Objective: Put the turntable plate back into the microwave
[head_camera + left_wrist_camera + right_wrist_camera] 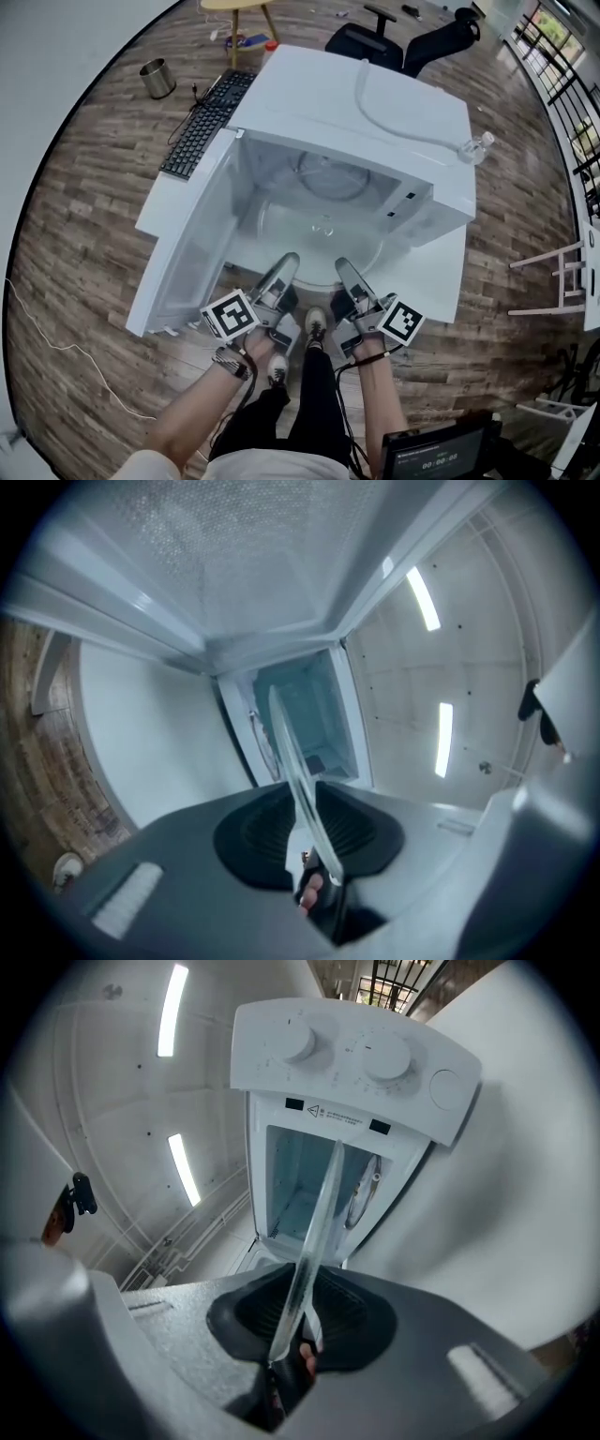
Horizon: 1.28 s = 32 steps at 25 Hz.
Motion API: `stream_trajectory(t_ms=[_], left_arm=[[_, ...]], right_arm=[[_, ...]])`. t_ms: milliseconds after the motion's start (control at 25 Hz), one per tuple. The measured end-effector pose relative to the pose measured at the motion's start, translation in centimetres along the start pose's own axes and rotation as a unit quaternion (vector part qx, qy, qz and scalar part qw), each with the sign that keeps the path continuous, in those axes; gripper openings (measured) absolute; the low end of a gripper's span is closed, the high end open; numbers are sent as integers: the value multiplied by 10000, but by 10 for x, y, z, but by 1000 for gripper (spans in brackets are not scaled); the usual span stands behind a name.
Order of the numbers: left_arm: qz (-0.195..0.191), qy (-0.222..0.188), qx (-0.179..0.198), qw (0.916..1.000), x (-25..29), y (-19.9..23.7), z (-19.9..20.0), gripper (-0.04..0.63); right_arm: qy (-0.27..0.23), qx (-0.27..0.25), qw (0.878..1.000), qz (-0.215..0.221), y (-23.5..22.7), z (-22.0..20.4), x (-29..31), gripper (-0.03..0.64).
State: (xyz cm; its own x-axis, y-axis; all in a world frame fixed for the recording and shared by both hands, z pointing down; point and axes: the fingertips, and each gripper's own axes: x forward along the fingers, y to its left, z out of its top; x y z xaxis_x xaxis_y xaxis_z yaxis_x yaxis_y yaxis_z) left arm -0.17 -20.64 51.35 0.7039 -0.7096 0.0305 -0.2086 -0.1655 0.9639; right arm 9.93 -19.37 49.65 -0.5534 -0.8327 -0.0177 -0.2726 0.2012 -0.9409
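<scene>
Microwave (375, 103): white, set on a white table (439, 281), front close to the table's near edge; two round knobs (298, 1044) on the control panel.
Door (192, 248): swung wide to the left, projecting past the table's near edge.
Cavity (300, 1180): pale inside, mouth facing both grippers.
Plate (319, 251): clear glass, round, carried about level at the mouth of the cavity, far part reaching inside, near rim over the table's near edge; contact with the cavity floor not determinable.
Left gripper (287, 262): on the plate's near rim, left of centre; pads (253, 841) set narrow, closed on the glass edge, which runs straight out between them.
Right gripper (345, 270): on the same near rim, right of centre, near the left one; pads (352, 1321) likewise narrow, clamped on the glass edge.
Cable (375, 112): pale, curving across the top of the microwave.
Bottle (475, 147): clear plastic, at the microwave's far right corner; whether on the top or behind it, not determinable.
Keyboard (202, 122): black, towards the table's far left corner, beside the microwave.
Floor: wood pattern; metal bin (157, 78) beyond the keyboard, black chair (394, 42) beyond the table's far edge.
</scene>
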Motion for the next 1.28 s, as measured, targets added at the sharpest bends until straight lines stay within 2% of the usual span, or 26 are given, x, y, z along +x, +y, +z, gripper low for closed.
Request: stream_trajectory(t_ms=[80,280,520,1000,1280], left_arm=[[176,47,280,9994,2,9,5,80],[102,95,435,9990,13,18,10,87],[-117,67,412,9991,24,16,17,87],[-7,5,340,9994,33,29,26,86],[153,-1,350,9993,38,39,32,86]], right_arm=[[16,14,10000,5,-4,2,5,63],[73,-31,10000,-60,-15,5,15,63],[18,106,9999,-54,-26,7,22,63],[47,141,9998,-152,-38,9,36,63],[-16,351,9991,-221,-48,9,42,63]])
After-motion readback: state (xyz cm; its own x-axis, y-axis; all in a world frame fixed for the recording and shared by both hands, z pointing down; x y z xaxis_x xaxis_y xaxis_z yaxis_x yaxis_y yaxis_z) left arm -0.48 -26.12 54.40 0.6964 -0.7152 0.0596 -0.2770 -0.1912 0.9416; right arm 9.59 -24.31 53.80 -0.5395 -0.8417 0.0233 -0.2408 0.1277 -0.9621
